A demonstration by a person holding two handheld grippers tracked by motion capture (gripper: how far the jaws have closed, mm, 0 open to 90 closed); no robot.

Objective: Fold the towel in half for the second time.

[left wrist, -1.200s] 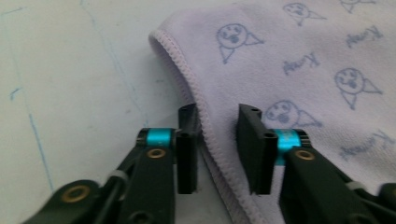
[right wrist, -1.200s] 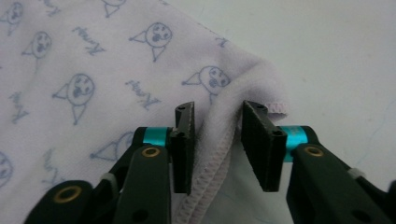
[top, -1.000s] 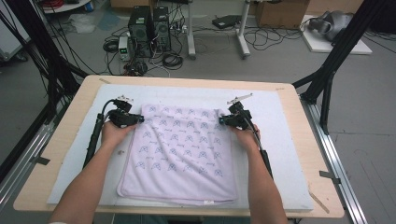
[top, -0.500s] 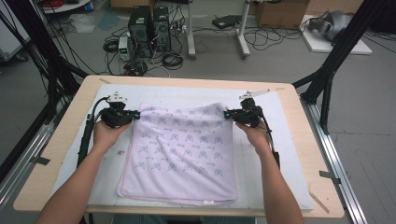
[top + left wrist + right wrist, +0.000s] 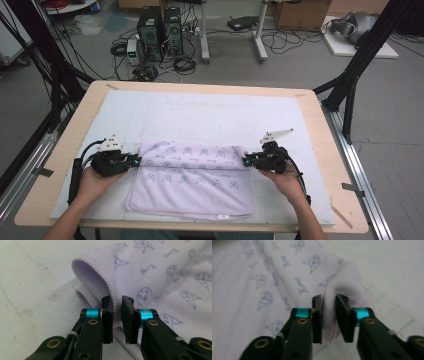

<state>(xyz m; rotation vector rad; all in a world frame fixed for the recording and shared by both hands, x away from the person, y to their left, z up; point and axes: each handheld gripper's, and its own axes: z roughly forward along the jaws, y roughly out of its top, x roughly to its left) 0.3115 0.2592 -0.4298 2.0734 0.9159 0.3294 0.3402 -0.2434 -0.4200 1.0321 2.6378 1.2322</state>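
Both claws (left point(image 5: 136, 161), right point(image 5: 246, 162)) have just been opening, seemingly releasing the folded towel point(image 5: 192, 182).

towel point(image 5: 274, 290) blurred in right gripper view, its lower layers hidden under the fold

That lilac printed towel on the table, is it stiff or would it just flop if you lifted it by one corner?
Probably floppy: the towel lies folded over itself, and its hemmed edge curls in a soft loop. It looks light for its size, a thin layer on the white mat. Its looped weave likely grips rather than slips.
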